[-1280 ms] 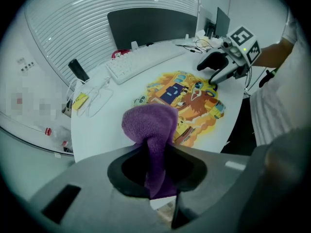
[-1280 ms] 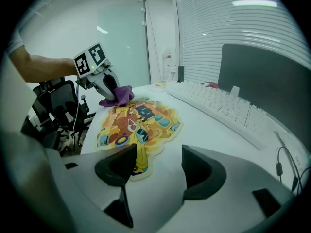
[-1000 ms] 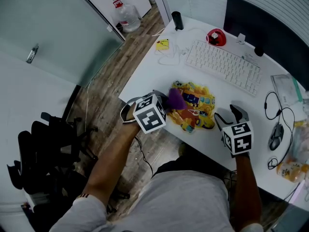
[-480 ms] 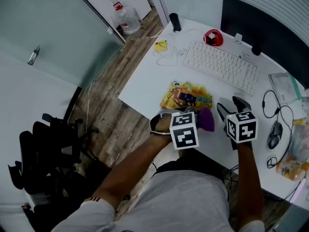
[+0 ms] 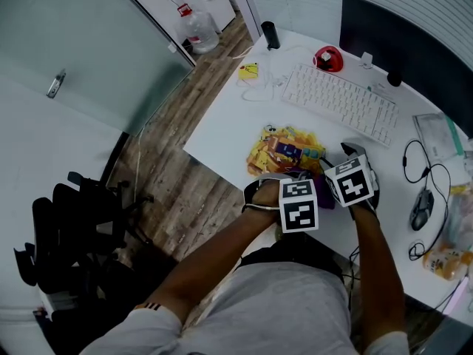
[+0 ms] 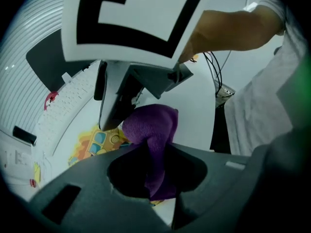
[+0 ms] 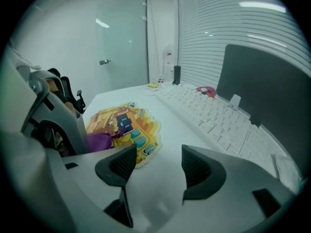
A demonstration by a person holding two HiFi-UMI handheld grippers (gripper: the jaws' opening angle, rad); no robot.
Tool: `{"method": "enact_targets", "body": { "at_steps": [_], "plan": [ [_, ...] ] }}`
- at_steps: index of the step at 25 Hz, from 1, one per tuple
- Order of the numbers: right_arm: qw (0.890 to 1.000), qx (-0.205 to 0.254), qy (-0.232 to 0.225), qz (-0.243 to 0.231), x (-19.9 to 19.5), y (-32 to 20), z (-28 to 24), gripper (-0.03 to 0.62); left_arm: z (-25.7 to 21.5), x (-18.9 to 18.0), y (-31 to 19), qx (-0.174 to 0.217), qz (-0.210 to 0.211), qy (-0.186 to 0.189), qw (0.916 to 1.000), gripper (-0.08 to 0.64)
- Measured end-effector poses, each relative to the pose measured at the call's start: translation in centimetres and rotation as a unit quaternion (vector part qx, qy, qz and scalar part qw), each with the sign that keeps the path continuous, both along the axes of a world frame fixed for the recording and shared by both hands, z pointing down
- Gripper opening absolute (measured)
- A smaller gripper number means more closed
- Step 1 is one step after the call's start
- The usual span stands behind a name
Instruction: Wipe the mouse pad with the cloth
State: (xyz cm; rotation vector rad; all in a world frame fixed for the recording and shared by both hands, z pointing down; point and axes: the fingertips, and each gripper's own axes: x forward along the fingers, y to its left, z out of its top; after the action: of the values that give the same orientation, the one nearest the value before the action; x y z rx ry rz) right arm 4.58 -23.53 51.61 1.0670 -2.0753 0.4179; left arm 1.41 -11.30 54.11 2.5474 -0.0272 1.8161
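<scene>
The mouse pad (image 5: 284,150) is a yellow cartoon-printed mat lying flat on the white desk (image 5: 229,128), in front of the keyboard. My left gripper (image 5: 318,189) sits at the pad's near right corner, shut on a purple cloth (image 5: 325,198). In the left gripper view the cloth (image 6: 153,130) hangs bunched between the jaws above the pad (image 6: 95,144). My right gripper (image 5: 353,154) is pressed close beside the left one, open with nothing between its fingers. In the right gripper view it (image 7: 158,166) hovers over bare desk, with the pad (image 7: 124,123) and the cloth (image 7: 99,141) to its left.
A white keyboard (image 5: 340,102) lies behind the pad, with a dark monitor (image 5: 406,39) and a red object (image 5: 329,56) beyond. A mouse (image 5: 423,209) and cables sit at the right. The desk's edge drops to a wooden floor with a black chair (image 5: 66,228) at the left.
My left gripper carried the cloth from over the pad's left side to its near right corner. My right gripper moved up and left until it sat against the left one.
</scene>
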Motion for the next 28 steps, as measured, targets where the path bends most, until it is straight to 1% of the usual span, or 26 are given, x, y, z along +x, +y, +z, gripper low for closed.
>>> {"method": "enact_targets", "body": {
  "at_steps": [5,11,14,17,21,25,28],
  "plan": [
    [0.999,-0.012,0.030,-0.019,-0.2,0.4,1.1,0.250,-0.1,-0.9,-0.2,-0.004,-0.018,0.011,0.9998,0.083],
    [0.999,-0.009,0.031,-0.021,-0.1,0.4,1.3,0.250,-0.1,-4.1,-0.9,-0.012,-0.058,0.016,0.9981,0.084],
    [0.999,-0.008,0.031,-0.023,-0.2,0.4,1.3,0.250,0.3,-6.1,-1.8,-0.002,-0.076,0.014,0.9970,0.084],
    [0.999,-0.009,0.032,-0.022,-0.2,0.5,1.1,0.250,-0.7,-8.2,-2.1,-0.007,-0.097,0.011,0.9952,0.084],
    [0.999,-0.008,0.033,-0.021,-0.2,0.5,1.2,0.250,-0.6,-11.8,-3.4,-0.008,-0.137,0.005,0.9905,0.084],
    [0.999,-0.008,0.034,-0.020,-0.2,0.5,1.1,0.250,0.2,-16.1,-5.7,0.005,-0.181,0.001,0.9835,0.083],
    [0.999,-0.006,0.036,-0.020,-0.1,0.4,1.2,0.250,-0.1,-18.4,-6.6,-0.009,-0.216,0.003,0.9764,0.084]
  ]
}}
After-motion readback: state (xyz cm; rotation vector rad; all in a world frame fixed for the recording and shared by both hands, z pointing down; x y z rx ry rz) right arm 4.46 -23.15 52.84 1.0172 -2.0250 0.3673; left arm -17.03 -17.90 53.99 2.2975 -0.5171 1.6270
